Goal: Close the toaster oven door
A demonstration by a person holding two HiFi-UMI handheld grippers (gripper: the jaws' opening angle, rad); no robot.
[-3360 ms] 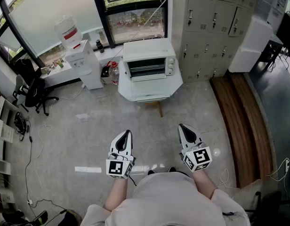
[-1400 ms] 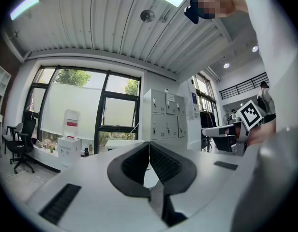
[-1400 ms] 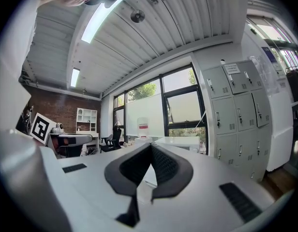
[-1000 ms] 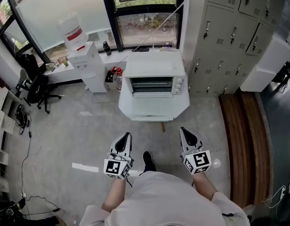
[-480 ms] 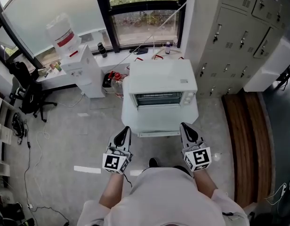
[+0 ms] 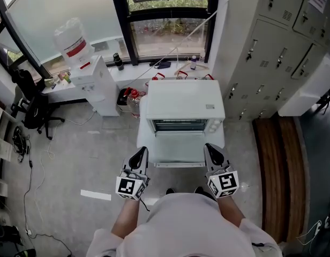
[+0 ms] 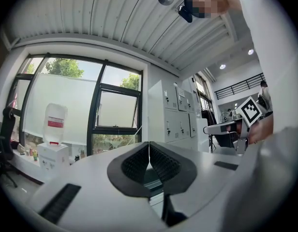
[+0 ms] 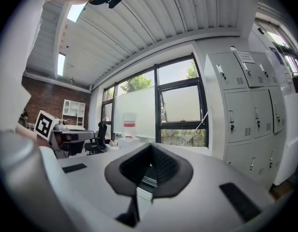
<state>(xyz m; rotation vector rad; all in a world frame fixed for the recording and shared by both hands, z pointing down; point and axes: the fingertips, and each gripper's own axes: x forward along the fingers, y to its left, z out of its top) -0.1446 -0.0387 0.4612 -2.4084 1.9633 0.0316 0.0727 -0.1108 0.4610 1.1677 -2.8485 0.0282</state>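
Left gripper [image 6: 139,157] and right gripper [image 6: 212,151] are hovering with jaws pressed together and empty, each just beside a front corner of the open door [image 6: 178,149]. The door is lying flat out from the oven [image 6: 184,103] toward the desk's [image 6: 141,139] near edge. It is looking like a stiff, light, hinged panel, probably glazed, so nudging its front edge upward is seeming safer than pinching. The water dispenser [image 6: 92,76] and lockers [image 6: 272,42] are standing well apart, blocking nothing.
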